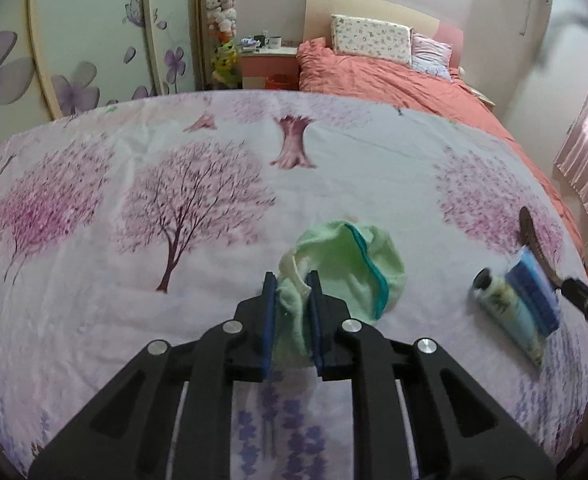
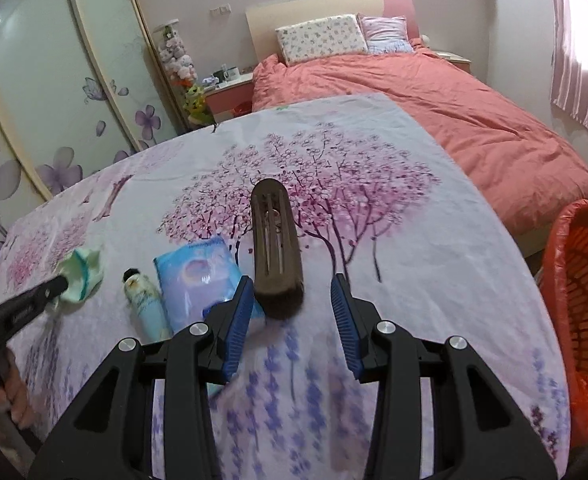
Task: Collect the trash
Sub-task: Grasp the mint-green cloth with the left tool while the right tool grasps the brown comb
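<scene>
My left gripper [image 1: 291,280] is shut on a light green cloth [image 1: 350,264] with a teal trim, lying on the blossom-print sheet [image 1: 173,200]; it also shows in the right wrist view [image 2: 81,276]. My right gripper [image 2: 291,286] is open, its blue pads either side of the near end of a brown brush [image 2: 275,240], not touching it. A small bottle [image 2: 143,304] and a blue tissue pack [image 2: 201,276] lie left of the brush; both also show in the left wrist view, the bottle [image 1: 506,312] and pack [image 1: 534,296].
An orange basket lined with an orange bag [image 2: 586,292] stands at the right of the table. Behind is a bed with a coral duvet [image 2: 454,120], pillows, a nightstand [image 2: 229,92] and flowered wardrobe doors [image 2: 53,100].
</scene>
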Demonstrator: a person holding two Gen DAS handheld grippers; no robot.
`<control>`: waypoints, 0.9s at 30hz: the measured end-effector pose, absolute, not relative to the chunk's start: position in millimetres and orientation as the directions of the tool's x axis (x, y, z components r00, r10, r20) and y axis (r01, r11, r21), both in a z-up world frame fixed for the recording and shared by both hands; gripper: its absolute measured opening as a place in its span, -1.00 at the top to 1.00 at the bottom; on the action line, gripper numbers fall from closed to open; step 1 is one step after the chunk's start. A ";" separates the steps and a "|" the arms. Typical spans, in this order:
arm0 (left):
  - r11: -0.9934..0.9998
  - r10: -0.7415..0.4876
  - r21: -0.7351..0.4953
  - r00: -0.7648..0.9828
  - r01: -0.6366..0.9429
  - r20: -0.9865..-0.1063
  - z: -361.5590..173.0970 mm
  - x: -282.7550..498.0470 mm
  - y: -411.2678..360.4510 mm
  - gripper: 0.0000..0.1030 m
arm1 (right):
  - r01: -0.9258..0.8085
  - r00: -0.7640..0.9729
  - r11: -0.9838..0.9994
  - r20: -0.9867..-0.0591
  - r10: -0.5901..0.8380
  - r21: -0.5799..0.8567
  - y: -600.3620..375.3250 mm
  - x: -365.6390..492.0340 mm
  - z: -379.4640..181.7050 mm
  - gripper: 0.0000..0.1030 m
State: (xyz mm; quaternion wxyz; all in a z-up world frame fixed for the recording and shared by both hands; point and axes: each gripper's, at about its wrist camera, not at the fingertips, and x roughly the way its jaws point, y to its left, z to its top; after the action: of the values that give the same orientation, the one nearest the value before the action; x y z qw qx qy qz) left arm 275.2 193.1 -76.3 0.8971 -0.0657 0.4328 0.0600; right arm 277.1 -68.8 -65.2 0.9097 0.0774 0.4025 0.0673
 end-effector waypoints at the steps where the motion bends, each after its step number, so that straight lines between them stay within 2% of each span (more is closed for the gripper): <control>1: 0.985 0.051 -0.064 0.625 -0.160 -0.779 -76.6 273.8 193.1 0.66 | -0.062 0.664 0.979 -0.724 0.186 0.194 -66.8 278.5 -65.8 0.20; 6: 0.988 0.066 -0.036 0.631 -0.148 -0.773 -78.0 275.5 187.1 0.62 | -0.073 0.655 0.987 -0.740 0.155 0.142 -52.3 287.0 -69.5 0.20; 15: 0.985 0.034 -0.083 0.632 -0.154 -0.775 -78.8 275.4 193.6 0.55 | -0.069 0.625 0.997 -0.777 0.075 0.041 -44.0 303.2 -75.3 0.22; 18: 0.985 0.035 -0.080 0.631 -0.153 -0.775 -79.1 275.6 193.9 0.55 | -0.072 0.629 0.996 -0.774 0.079 0.043 -49.0 301.0 -74.5 0.32; 22: 0.985 0.033 -0.083 0.632 -0.153 -0.774 -79.4 275.4 193.8 0.55 | -0.043 0.635 0.999 -0.772 0.035 0.010 -56.9 294.9 -74.0 0.33; 27: 0.986 0.033 -0.078 0.630 -0.147 -0.776 -80.4 275.7 193.8 0.50 | 0.000 0.634 0.998 -0.772 0.047 0.061 -73.6 290.4 -75.0 0.32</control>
State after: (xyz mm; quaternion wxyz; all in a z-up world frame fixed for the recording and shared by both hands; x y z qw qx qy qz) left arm 275.7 193.8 -80.4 0.9003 -0.0669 0.4271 0.0500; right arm 290.4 -73.6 -75.0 0.9034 0.0275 0.4278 0.0132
